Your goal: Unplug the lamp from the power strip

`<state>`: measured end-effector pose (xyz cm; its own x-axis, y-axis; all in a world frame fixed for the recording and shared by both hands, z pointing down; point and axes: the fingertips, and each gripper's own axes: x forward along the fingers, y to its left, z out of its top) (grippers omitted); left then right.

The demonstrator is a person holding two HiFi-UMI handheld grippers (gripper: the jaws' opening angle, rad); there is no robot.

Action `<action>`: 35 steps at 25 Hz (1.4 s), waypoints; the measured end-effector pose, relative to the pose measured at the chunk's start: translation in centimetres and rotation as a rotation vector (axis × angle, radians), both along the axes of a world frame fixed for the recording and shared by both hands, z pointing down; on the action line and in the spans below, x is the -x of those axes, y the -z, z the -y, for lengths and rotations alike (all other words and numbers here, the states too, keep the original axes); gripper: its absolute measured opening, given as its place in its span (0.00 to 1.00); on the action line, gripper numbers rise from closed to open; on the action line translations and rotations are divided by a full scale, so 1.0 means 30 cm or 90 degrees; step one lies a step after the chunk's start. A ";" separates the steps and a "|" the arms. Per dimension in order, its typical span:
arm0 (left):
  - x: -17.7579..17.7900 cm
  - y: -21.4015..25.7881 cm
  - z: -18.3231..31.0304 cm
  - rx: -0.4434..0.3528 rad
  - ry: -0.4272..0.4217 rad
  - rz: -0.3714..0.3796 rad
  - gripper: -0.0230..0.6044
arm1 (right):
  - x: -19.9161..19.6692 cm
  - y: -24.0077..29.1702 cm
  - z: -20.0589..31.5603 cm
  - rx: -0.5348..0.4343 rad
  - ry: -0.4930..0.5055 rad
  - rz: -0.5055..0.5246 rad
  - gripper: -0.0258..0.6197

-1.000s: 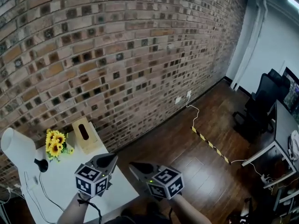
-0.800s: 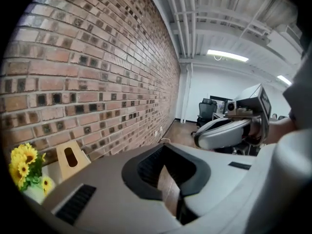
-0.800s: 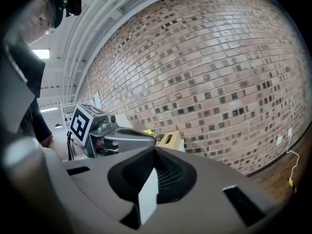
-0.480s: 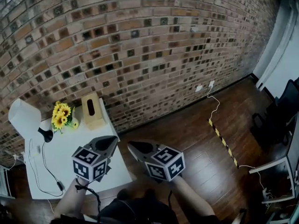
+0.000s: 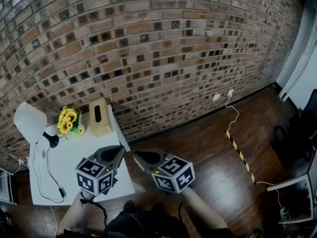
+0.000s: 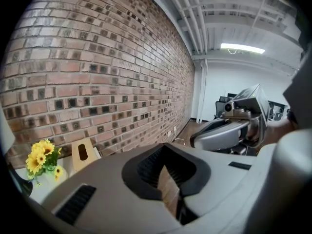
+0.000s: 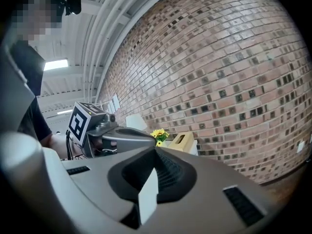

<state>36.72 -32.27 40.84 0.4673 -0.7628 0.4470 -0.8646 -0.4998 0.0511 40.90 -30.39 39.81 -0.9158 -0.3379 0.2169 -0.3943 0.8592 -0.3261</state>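
Both tools closed, empty; left tool (image 5: 121, 154) over table (image 5: 74, 144) edge; right tool (image 5: 136, 155) over floor (image 5: 208, 148).

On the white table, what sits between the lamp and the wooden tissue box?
A bunch of yellow flowers stands between the lamp and the tissue box. The head view shows this most clearly.
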 end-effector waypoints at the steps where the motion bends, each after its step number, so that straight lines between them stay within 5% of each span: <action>1: -0.014 0.001 0.000 0.001 -0.001 0.000 0.07 | -0.012 -0.002 -0.002 0.001 0.000 0.000 0.04; 22: -0.404 -0.024 0.031 0.002 -0.156 0.028 0.07 | -0.399 -0.045 0.022 0.023 -0.158 0.022 0.04; 35: -0.395 -0.045 0.116 0.019 -0.208 -0.041 0.07 | -0.384 -0.064 0.074 0.027 -0.222 -0.061 0.03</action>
<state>48.56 -35.76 42.21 0.7128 -0.5550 0.4290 -0.6535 -0.7475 0.1189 52.41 -32.60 41.74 -0.7214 -0.6156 0.3173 -0.6923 0.6537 -0.3057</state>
